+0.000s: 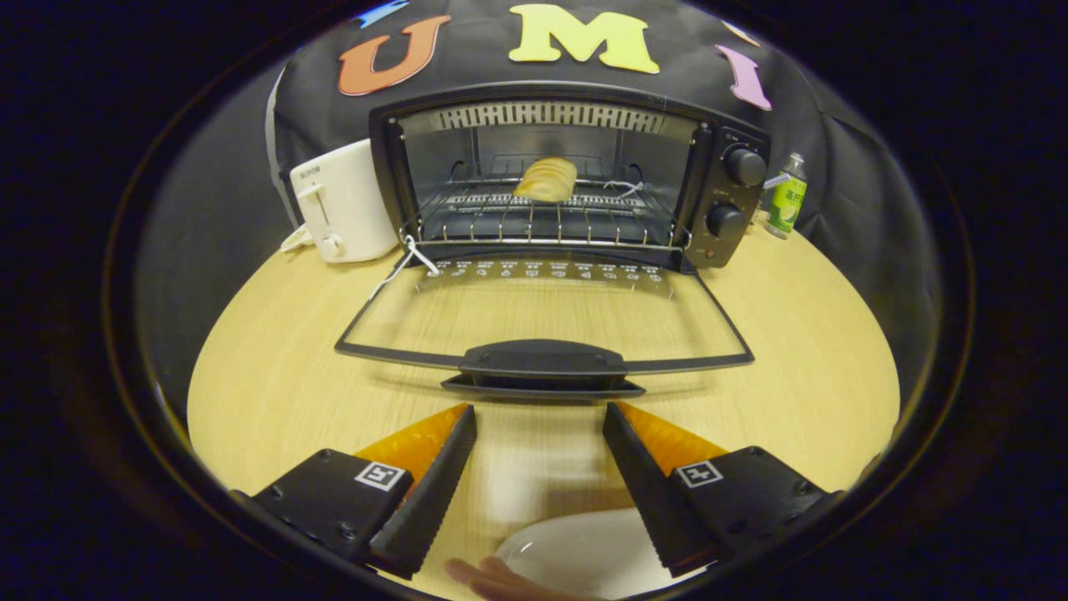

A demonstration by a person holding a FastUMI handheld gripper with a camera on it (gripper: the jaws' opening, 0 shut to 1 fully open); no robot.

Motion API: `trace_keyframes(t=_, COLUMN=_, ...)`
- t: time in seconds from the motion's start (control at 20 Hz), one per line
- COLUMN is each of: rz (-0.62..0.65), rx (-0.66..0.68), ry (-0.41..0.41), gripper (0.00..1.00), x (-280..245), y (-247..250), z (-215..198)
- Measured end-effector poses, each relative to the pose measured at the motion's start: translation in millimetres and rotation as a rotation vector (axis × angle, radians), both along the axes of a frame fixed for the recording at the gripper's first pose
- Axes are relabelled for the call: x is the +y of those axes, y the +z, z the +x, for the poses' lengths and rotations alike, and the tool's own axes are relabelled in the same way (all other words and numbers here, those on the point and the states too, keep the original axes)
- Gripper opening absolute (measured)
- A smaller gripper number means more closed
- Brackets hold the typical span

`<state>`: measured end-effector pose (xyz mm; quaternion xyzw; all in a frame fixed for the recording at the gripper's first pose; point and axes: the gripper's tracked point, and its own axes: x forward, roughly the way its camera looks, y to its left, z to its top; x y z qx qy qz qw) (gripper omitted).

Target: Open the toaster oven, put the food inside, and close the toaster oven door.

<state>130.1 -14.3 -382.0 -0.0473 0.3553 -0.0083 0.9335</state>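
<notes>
Nearest me: a person's fingers [488, 578] at the bottom of the frame, touching the rim of a white plate [576, 555] that lies on the table [275, 392] under my claw.
Claw [540, 415]: my two fingers stand wide apart and hold nothing; the tips point at the door handle [542, 361] just ahead of them.
Toaster oven [551, 171]: sits in the upper middle of the frame, its glass door [542, 313] dropped flat toward me.
Food [546, 179]: a pale, ridged piece rests on the wire rack [534, 219] deep inside the oven.
Done, as I judge it: opening the door and putting the food in.
Left to do: swing the door up and shut; I would likely lift from the handle.
Bystanders: a white toaster [344, 204] at upper left, a small green bottle [787, 199] at upper right.
</notes>
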Motion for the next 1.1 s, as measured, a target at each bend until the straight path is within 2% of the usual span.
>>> trace_keyframes(t=0.4, rz=0.005, rx=-0.002, ry=0.012, gripper=1.00, x=1.8, y=5.5, z=-1.0)
trace_keyframes(t=0.85, rz=-0.042, rx=-0.143, ry=0.017, gripper=1.00, x=5.9, y=48.9, z=1.6)
trace_keyframes(t=1.1, rz=-0.046, rx=-0.160, ry=0.000, gripper=1.00, x=6.8, y=56.8, z=3.4)
